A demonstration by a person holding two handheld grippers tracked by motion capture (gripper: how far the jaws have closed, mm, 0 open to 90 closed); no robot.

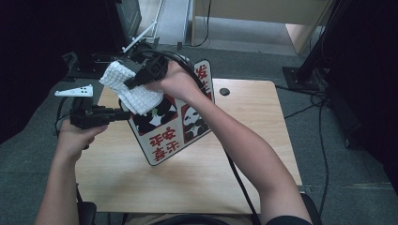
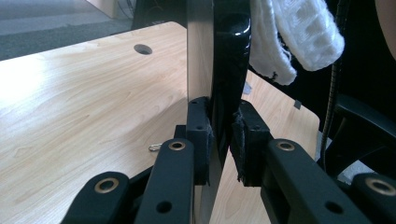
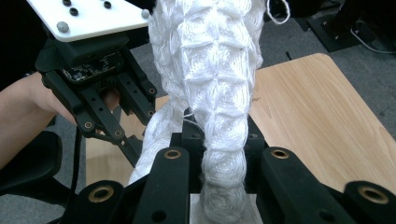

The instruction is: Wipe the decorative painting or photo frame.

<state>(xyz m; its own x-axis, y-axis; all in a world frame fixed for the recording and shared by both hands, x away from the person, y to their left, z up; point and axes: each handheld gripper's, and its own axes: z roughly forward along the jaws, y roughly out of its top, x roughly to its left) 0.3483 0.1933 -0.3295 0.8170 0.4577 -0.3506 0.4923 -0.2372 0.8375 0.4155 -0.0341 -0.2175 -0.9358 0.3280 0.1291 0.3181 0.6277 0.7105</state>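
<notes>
Two grippers: our left gripper (image 1: 123, 115) fingers clamp the panda sign (image 1: 173, 123) at nine o'clock; right gripper (image 1: 130, 83) fingers pinch the white cloth (image 1: 129, 89). Wipe firmly, keeping the sign steady above the surface (image 1: 197, 178).

A: From where did the high view look?
B: From above the person's side, forward and down over the wooden table (image 1: 197, 183), at some distance.

A: And the gripper views?
B: Each looked close along its own jaws; the left gripper view faced across the table, edge-on to the board (image 2: 224, 70). Both shared the white cloth (image 3: 210, 84) with the high view.
</notes>
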